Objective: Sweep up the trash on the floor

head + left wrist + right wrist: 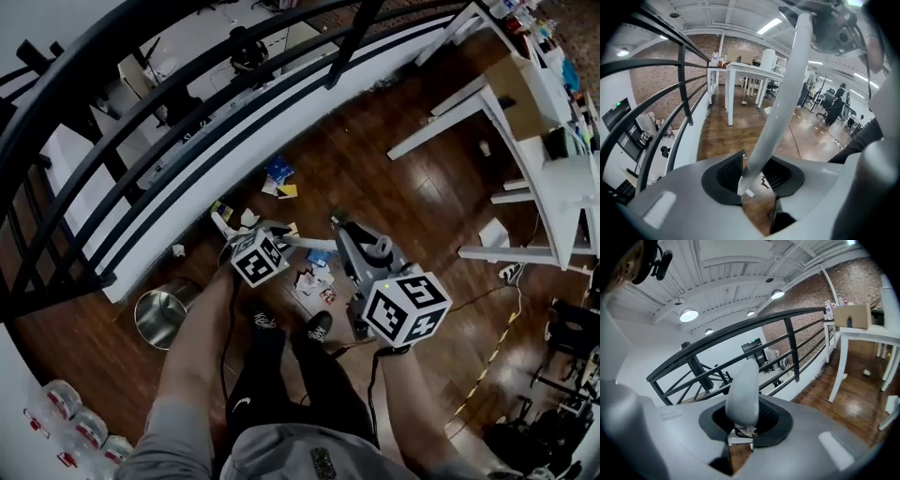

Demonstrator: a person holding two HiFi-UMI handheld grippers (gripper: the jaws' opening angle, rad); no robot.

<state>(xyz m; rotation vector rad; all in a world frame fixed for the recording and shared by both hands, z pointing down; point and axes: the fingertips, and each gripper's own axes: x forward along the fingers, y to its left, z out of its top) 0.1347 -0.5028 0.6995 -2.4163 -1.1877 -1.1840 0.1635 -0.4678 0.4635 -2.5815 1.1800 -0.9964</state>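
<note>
A white broom handle [306, 244] spans both grippers above the wooden floor. My left gripper [279, 234] has the handle [783, 103] running between its jaws and leaning on one pad [731, 171], with a thin gap at the other, so it stands open. My right gripper [343, 236] is shut on the handle near its rounded top end [743, 390], which sticks out past the jaws. Crumpled wrappers [314, 278] lie by the person's shoes. Blue and yellow wrappers [279, 175] lie nearer the railing. The broom's head is hidden.
A steel bin [159, 317] stands at the left by the white kerb under the black railing [187, 112]. White tables [525, 141] fill the right side. Bottles [66, 403] sit at the lower left, and a taped cable [497, 349] crosses the floor at the right.
</note>
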